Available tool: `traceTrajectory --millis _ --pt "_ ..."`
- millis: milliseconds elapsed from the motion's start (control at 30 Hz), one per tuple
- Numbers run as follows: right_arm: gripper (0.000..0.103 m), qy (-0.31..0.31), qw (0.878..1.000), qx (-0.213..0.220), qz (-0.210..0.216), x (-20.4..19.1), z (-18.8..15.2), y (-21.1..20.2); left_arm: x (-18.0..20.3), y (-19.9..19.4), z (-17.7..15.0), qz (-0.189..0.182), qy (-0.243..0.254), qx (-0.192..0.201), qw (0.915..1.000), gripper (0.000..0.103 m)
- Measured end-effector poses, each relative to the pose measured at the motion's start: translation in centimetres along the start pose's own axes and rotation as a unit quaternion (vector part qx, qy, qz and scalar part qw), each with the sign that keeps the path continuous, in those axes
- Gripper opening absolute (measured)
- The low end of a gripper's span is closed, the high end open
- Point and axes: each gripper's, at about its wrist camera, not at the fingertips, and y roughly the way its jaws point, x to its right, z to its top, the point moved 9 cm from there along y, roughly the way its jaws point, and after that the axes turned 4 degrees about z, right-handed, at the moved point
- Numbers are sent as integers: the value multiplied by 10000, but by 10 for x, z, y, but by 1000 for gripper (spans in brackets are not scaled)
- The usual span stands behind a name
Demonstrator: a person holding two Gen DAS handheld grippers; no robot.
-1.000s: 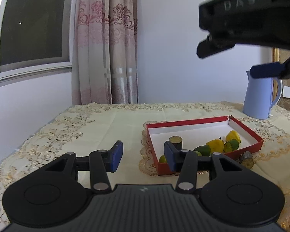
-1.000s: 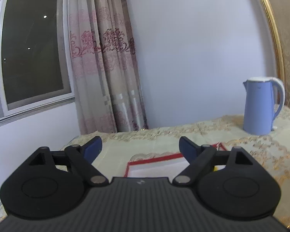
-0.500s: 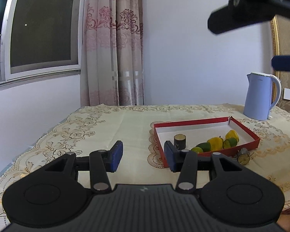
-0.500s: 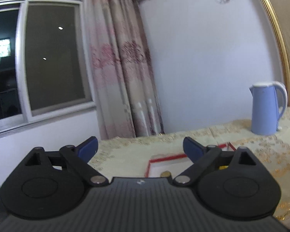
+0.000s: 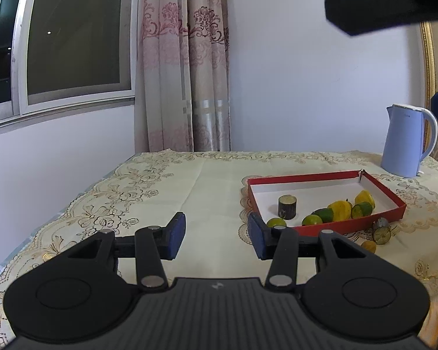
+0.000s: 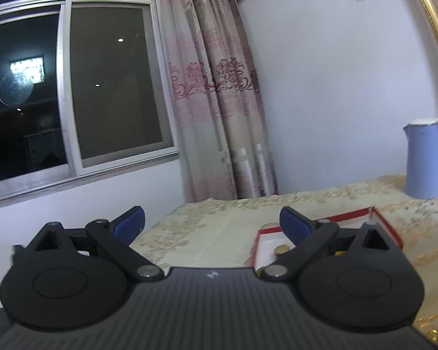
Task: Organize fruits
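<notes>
We find the left gripper (image 5: 214, 236) held low over the tablecloth (image 5: 189, 192), its jaws partly apart with nothing between them. The right gripper (image 6: 211, 223) is raised well above the table; its jaws are opening wide and are likewise empty.

The fruits are nearly all collected. Inside the red tray (image 5: 394, 204) we count several green limes (image 5: 324, 214) and yellow fruits (image 5: 340, 208) bunched toward the near right corner, plus a short dark cylinder (image 5: 287, 206) standing upright. Two pieces remain outside, on the cloth just beside the tray's near wall — a small orange-yellow fruit (image 5: 368, 246) and a dark-rimmed round slice (image 5: 381, 230) leaning close to the wall. A blue kettle (image 5: 406, 140) stands well behind the tray.

We judge the step in hand to be the approach to these two strays. The right gripper is the better placed. It should:
- come down from above, clear of the tray wall;
- straddle one stray at a time — the orange-yellow fruit first, as it lies freer;
- close gently, since round fruit may roll out of the pads.
</notes>
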Motion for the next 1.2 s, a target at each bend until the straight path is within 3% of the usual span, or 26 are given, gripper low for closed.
traceTrajectory --millis 233,633,900,1000,1200 --pt "103 -167 9997 48 179 -13 -4 -15 1 -1 -4 50 67 -24 10000 47" --pt "103 -51 9999 124 -28 2 -3 -20 -15 1 -8 163 -78 -78 9998 47" --pt "103 381 9978 -77 -534 70 -26 -44 -6 3 -6 68 -61 -67 9999 51" --pt "103 728 9971 68 -219 78 -26 -60 3 1 -5 7 37 -27 10000 51" --pt "103 314 9994 124 -84 52 -24 -48 2 -1 -3 -47 36 9 10000 51"
